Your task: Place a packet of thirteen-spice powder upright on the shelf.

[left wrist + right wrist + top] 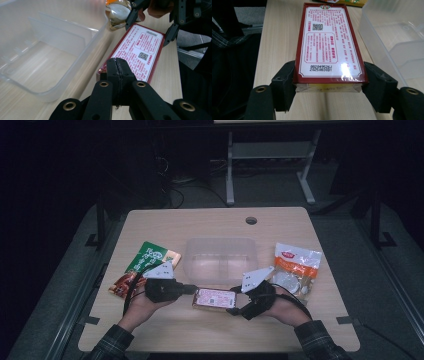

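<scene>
Pale worktop (pixel 165 330), clear bin (pixel 221 257) beside. Red packet (pixel 215 298) clamped across by right gripper (pixel 239 303), end-seam pinched shut in left gripper (pixel 194 289). Could slip from that thin pinch, tilting.

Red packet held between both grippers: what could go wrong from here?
1. The left gripper is shut on just the packet's end seam; it might slip free.
2. The right gripper clamps only the other end, so the packet could swing down.
3. It might clip the clear bin's near wall.
</scene>
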`<state>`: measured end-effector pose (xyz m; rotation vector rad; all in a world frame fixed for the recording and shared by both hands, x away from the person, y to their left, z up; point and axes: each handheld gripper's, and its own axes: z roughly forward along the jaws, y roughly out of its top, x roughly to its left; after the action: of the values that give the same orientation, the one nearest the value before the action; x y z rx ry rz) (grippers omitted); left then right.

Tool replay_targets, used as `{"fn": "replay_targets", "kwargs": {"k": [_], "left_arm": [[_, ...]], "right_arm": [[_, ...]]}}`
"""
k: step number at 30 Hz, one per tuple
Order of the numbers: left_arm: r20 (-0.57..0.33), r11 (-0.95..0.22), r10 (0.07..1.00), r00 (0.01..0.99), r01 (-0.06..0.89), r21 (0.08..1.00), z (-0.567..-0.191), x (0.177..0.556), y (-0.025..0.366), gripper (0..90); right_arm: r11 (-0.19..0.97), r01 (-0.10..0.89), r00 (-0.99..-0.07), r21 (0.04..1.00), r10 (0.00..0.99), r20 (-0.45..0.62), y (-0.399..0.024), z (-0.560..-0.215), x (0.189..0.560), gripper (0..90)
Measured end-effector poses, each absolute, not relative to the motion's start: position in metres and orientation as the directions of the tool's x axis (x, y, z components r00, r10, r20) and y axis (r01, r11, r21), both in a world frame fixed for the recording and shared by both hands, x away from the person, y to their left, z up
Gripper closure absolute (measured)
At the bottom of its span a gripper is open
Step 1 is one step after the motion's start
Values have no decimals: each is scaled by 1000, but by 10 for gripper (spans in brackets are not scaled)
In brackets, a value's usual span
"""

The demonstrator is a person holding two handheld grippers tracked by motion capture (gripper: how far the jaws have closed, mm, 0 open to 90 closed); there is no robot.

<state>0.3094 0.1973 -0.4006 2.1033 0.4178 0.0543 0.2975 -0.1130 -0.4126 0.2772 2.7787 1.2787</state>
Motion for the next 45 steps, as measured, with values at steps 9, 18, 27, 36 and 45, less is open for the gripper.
{"fn": "replay_targets", "kwargs": {"k": [9,18,27,36,45], "left_arm": [[-137,-487,311,940,282,827,-404,308,195,892],[-165,-492,293,942,297,818,-410,308,190,892],[-190,-500,274,943,309,809,-415,307,186,892],[-217,-517,253,943,321,793,-421,303,176,893],[-214,-532,236,948,310,788,-426,301,168,893]], "right_arm": [[618,139,-981,774,195,20,-113,-407,293,319],[585,131,-980,801,199,16,-115,-399,292,318],[542,134,-978,830,208,21,-115,-392,291,317],[474,151,-975,867,217,51,-110,-385,292,318],[435,158,-976,887,207,73,-102,-382,295,318]]}}
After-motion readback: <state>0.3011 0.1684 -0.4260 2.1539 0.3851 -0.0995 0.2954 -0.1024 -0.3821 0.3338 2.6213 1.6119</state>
